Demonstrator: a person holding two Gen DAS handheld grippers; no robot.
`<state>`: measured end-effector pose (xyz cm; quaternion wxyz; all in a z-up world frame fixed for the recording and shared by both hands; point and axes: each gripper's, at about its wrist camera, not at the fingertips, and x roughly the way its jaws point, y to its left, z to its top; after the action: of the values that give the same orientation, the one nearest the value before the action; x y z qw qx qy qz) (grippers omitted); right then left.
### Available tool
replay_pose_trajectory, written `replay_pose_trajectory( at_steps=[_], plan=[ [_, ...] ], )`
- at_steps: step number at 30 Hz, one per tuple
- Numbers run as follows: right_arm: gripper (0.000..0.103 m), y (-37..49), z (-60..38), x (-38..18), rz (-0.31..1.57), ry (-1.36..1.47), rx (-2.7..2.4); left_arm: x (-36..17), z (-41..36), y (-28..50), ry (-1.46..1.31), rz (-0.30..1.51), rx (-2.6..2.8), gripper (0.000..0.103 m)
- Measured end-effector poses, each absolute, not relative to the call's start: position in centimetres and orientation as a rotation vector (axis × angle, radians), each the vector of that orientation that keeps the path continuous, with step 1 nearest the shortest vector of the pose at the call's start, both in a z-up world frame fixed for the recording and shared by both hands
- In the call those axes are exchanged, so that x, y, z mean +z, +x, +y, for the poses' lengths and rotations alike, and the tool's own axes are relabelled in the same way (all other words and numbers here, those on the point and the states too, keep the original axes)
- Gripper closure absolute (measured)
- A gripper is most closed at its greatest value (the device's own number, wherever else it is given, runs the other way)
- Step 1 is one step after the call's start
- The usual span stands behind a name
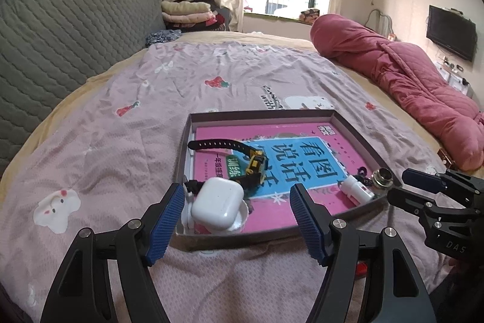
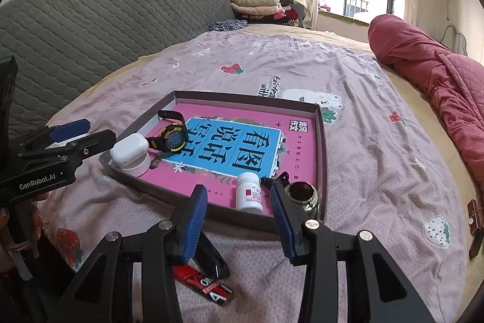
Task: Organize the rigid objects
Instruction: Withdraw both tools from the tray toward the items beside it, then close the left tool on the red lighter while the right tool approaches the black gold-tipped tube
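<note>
A shallow grey tray (image 1: pixel 260 114) (image 2: pixel 242 95) lies on the bed with a pink and blue book (image 1: pixel 302 153) (image 2: pixel 242 141) inside. On the book rest a black and yellow watch (image 1: pixel 257 161) (image 2: pixel 171 136), a white earbud case (image 1: pixel 217 202) (image 2: pixel 128 150), a white pill bottle (image 1: pixel 357 189) (image 2: pixel 248 192) and a small round jar (image 1: pixel 382 177) (image 2: pixel 304 196). My left gripper (image 1: pixel 236 189) (image 2: pixel 75 132) is open at the tray's near left corner, short of the earbud case. My right gripper (image 2: pixel 237 189) (image 1: pixel 423 180) is open at the near edge, its pads clear of the bottle.
A red and black strap (image 2: pixel 208 286) lies on the pink sheet under my right gripper. A rolled red quilt (image 1: pixel 408 80) (image 2: pixel 438 74) runs along the bed's right side. The grey padded headboard (image 1: pixel 60 35) stands on the left, with folded clothes (image 1: pixel 187 11) beyond.
</note>
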<state>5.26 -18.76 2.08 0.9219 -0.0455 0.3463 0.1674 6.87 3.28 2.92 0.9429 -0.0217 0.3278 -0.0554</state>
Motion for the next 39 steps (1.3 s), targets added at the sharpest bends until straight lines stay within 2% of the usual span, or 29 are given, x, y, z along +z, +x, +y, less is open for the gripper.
replay_pose_trajectory(
  at_steps=[39],
  plan=[
    [0.059,2.9,-22.5,2.6,0.714,-0.061,0.295,-1.4,-8.2,1.5,0.108,0.911,-0.350,0.029]
  ],
)
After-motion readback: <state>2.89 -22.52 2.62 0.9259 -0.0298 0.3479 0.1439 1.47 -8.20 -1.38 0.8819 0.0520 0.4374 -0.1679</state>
